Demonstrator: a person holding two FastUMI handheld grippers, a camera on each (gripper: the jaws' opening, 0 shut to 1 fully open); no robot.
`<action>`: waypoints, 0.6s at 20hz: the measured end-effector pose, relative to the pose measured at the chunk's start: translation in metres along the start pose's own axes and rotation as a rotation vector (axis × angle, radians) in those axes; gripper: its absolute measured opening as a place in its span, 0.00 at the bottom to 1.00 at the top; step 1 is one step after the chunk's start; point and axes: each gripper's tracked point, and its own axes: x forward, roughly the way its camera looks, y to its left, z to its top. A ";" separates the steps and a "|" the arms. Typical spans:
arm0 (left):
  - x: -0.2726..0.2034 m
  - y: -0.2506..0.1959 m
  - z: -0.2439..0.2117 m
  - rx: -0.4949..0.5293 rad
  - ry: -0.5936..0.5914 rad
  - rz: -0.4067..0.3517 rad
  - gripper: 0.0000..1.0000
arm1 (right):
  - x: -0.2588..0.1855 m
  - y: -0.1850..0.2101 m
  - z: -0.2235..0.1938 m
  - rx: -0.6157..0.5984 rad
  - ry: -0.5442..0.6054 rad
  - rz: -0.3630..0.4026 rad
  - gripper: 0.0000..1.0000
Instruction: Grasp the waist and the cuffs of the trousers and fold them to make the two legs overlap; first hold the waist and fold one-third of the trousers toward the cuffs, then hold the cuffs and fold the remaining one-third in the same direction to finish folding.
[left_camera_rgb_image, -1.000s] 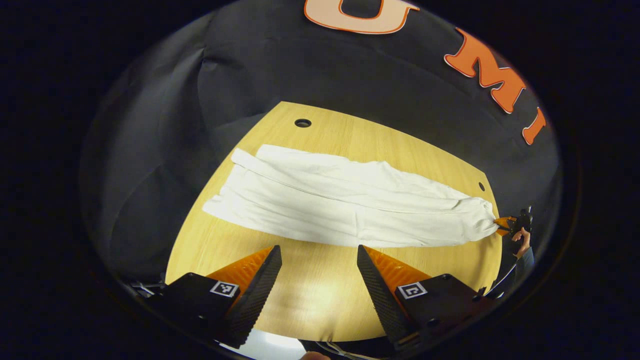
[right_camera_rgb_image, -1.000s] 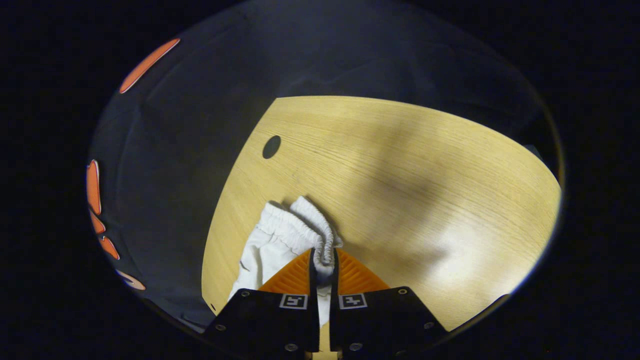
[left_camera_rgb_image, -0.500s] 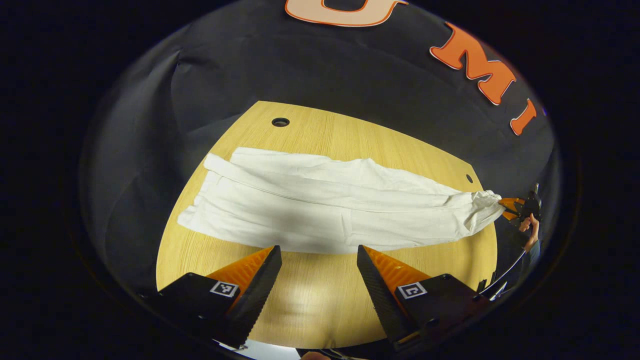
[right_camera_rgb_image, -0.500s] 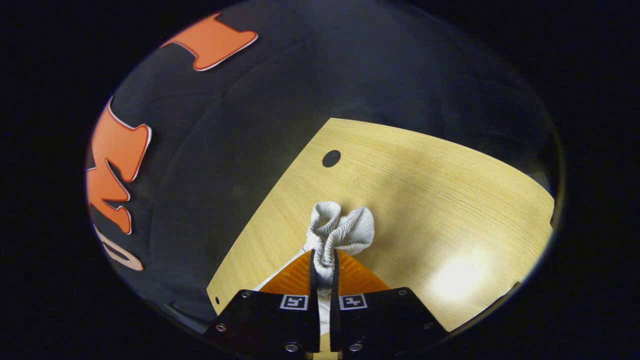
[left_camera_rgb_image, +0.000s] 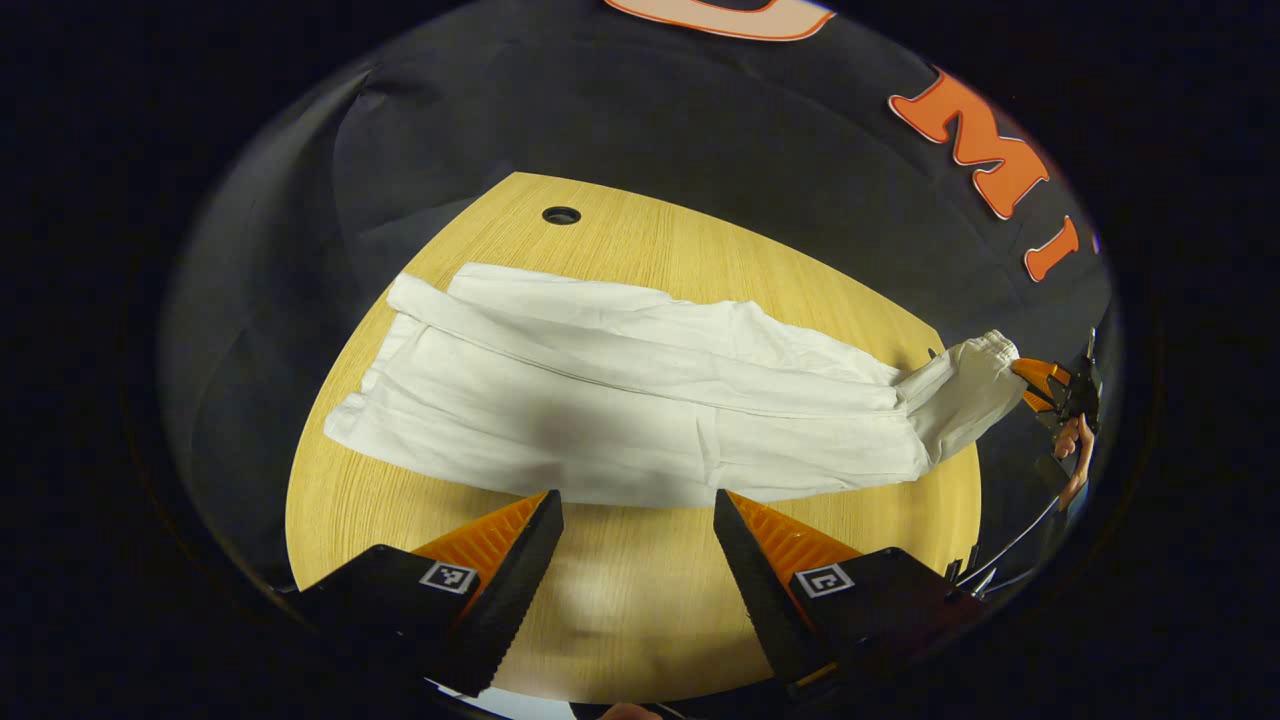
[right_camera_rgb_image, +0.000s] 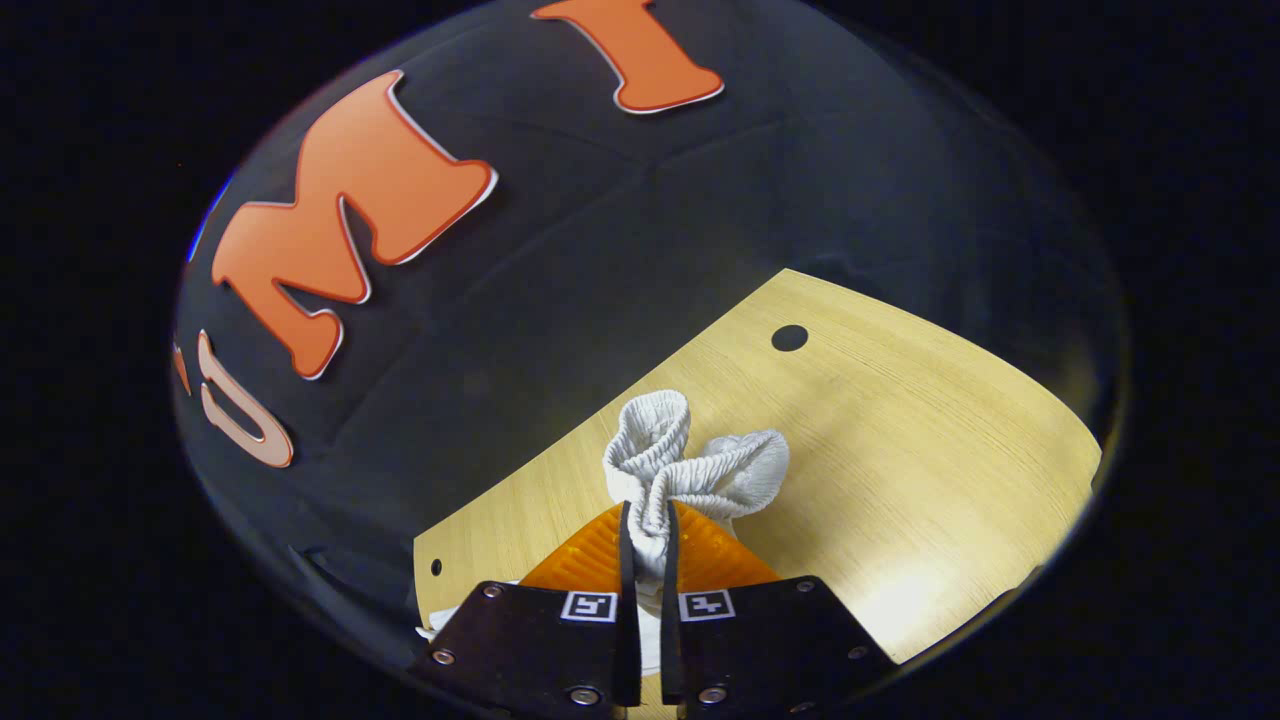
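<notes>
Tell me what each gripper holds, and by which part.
The right gripper pinches the white trousers by the bunched elastic waistband. The left gripper holds nothing.

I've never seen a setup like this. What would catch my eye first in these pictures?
Probably the white trousers spread lengthwise across the wooden table. At their far right end, the right hand-held gripper pinches the bunched elastic waist and lifts it off the table. The left hand-held gripper hangs open at the near edge.

The trousers (left_camera_rgb_image: 640, 400) are soft, matt, creased woven cloth with a ribbed, gathered waistband (right_camera_rgb_image: 690, 465), lying on a smooth, faintly glossy wood-grain table (left_camera_rgb_image: 640, 600).
</notes>
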 end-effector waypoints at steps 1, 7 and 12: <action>0.000 0.008 0.001 -0.006 0.002 -0.001 1.00 | 0.000 0.001 0.004 -0.013 0.004 0.014 0.08; 0.003 0.054 0.006 -0.041 0.009 0.011 1.00 | -0.003 0.005 0.010 -0.103 0.035 0.083 0.08; 0.001 0.076 0.008 -0.123 0.007 0.049 1.00 | -0.002 0.002 0.010 -0.129 0.085 0.125 0.08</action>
